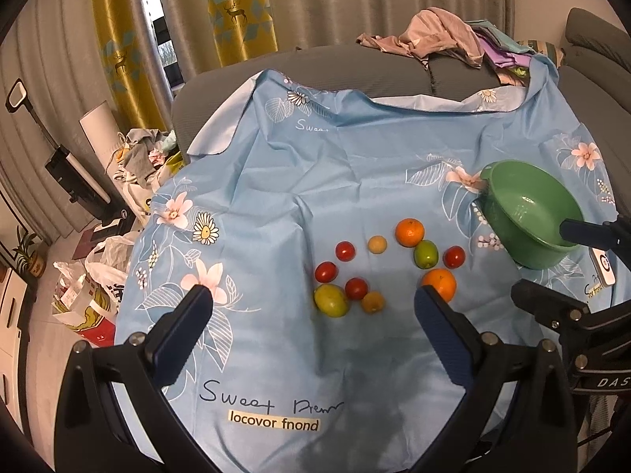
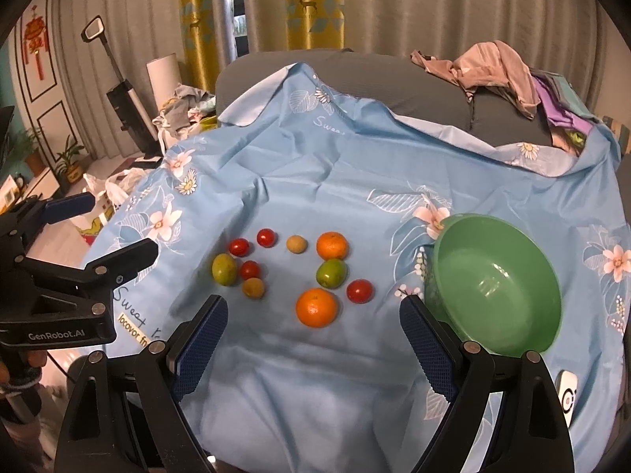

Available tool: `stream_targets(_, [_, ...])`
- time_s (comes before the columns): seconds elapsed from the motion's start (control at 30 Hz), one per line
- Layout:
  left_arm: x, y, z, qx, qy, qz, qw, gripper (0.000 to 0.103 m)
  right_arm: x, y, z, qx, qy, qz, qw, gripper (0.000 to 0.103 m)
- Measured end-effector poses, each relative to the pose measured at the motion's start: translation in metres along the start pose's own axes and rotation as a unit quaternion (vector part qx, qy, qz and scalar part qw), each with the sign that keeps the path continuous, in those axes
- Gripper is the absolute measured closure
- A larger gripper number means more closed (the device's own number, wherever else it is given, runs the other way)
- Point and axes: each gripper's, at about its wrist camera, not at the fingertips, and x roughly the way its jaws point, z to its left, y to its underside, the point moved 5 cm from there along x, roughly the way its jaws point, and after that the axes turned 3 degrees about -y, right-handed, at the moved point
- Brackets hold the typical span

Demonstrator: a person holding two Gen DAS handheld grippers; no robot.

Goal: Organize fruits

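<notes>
Several fruits lie loose on a light blue floral cloth (image 1: pixel 299 165): two oranges (image 1: pixel 410 231) (image 1: pixel 439 284), two green fruits (image 1: pixel 426 254) (image 1: pixel 331 299), red tomatoes (image 1: pixel 345 251) and small tan fruits (image 1: pixel 377 244). A green bowl (image 1: pixel 524 213) stands empty to their right. My left gripper (image 1: pixel 311 303) hovers open just in front of the fruits, holding nothing. My right gripper (image 2: pixel 313 311) is also open and empty, with the near orange (image 2: pixel 316 307) just beyond its fingers and the bowl (image 2: pixel 512 260) beside its right finger.
The cloth covers a grey sofa seat (image 1: pixel 355 71) with a pile of clothes (image 1: pixel 441 35) at the back right. A small white device (image 2: pixel 568 394) lies in front of the bowl. Left of the cloth's edge is floor with bags (image 1: pixel 98 276) and an upright vacuum (image 1: pixel 67 169).
</notes>
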Motion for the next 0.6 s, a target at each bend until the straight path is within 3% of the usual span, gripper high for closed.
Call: stream_targets(0.6, [0.0009, 0.0056, 0.0076, 0.005, 0.002, 0.007, 1.0, 0.001, 0.0012, 0.0029, -0.0005, -0.001, 0.0, 0.002, 1.0, 0.013])
